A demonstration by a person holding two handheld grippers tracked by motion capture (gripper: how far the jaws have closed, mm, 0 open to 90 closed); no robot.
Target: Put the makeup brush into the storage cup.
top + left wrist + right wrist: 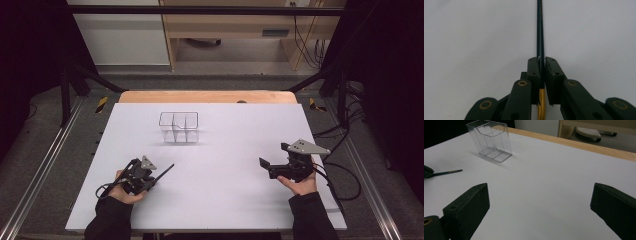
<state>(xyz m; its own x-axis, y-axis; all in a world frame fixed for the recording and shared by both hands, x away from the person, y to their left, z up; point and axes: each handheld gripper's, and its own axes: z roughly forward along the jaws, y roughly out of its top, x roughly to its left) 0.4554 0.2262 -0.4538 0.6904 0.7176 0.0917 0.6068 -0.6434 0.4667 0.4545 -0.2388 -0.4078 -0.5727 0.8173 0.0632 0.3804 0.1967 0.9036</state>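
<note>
We see the left claw (542, 72) clamped on a dark pencil (540, 30), which lies on the white tabletop (225, 150) in front of the clear divided holder (179, 127), nearer the person. The right claw (540, 212) stands wide apart, holding nothing, well to the right of that holder.

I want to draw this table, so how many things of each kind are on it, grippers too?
Grippers: 2, the left gripper shut on the pencil, the right gripper with jaws wide apart.
Pencils: 1, a dark pencil with a gold end.
Clear boxes: 1, a clear plastic box with dividers inside, standing on the white table.
Total: 4
</note>
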